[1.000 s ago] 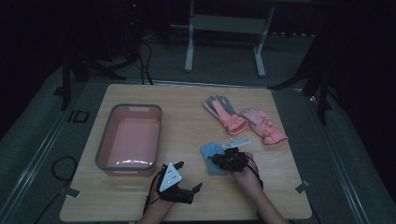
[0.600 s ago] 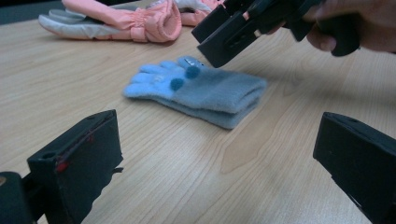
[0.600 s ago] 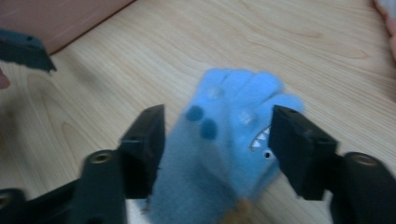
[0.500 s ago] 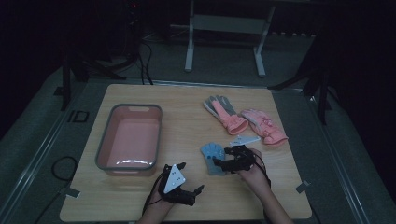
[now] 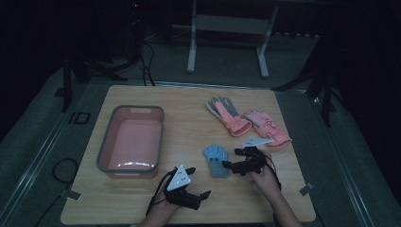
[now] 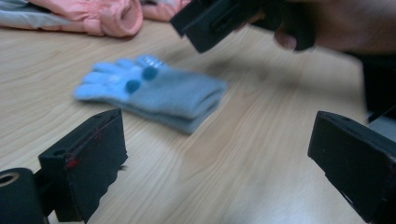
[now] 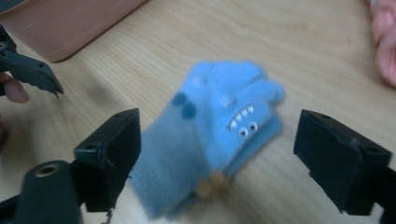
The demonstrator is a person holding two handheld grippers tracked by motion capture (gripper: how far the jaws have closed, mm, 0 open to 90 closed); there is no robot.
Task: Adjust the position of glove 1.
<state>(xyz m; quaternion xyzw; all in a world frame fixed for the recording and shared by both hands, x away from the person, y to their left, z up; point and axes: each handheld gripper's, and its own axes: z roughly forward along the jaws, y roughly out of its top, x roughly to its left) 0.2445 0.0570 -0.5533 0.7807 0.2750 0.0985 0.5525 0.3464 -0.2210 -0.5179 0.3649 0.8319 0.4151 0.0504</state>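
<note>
The blue glove (image 5: 215, 160) lies flat on the table (image 5: 189, 127), right of the tub (image 5: 131, 141). The right gripper (image 5: 229, 166) stands just right of the glove; its jaws have just been opening and are wide, clear of the glove. The left gripper (image 5: 197, 182), nearer the table's front edge, gapes empty.

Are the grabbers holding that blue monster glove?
No, nothing is held. The right gripper has just opened; the blue glove lies loose between its fingers. The left gripper is open too.

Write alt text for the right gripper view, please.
A blue glove with a toothy monster face lies on the wooden table, between the right gripper's wide-open black jaws, which have just been opening. A pink tub sits at top left.
</note>
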